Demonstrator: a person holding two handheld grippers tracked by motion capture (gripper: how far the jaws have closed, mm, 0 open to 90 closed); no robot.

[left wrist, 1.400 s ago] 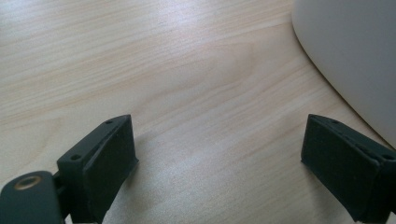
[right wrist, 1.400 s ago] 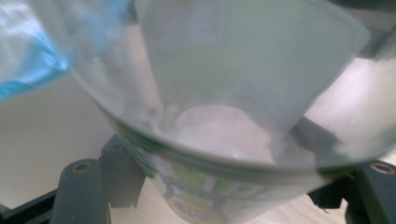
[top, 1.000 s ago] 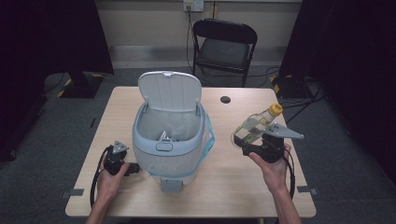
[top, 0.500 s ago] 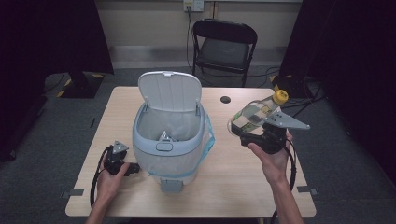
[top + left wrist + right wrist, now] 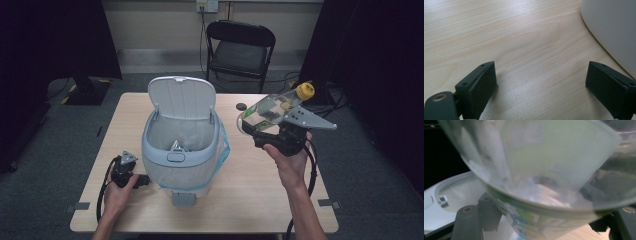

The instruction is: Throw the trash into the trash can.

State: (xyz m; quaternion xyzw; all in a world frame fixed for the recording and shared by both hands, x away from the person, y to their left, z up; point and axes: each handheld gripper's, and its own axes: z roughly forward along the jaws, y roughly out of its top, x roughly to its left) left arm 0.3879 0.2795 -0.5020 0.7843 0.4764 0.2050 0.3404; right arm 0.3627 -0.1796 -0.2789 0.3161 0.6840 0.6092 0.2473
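A pale blue-grey bin [image 5: 180, 150] stands mid-table with its lid [image 5: 182, 97] tipped up and back. My right gripper [image 5: 261, 129] hangs in the air to the right of the bin's rim, shut on a clear plastic bottle [image 5: 267, 112] that lies slanted, its yellow cap [image 5: 305, 91] pointing up and away. In the right gripper view the bottle [image 5: 544, 170] sits between the jaws of my right gripper [image 5: 549, 225], with the lid [image 5: 454, 192] behind. Left of the bin, my left gripper [image 5: 142, 180] rests on the table. My left gripper [image 5: 544, 92] is open and holds nothing, next to the bin's wall [image 5: 614, 30].
A small black round object [image 5: 241, 106] lies on the wooden table [image 5: 250, 190] behind the bottle. A black folding chair [image 5: 240, 45] stands beyond the far edge. Dark curtains hang at both sides.
My right gripper has risen with the bottle, lifting it off the table and a little toward the bin. The left gripper has stayed put.
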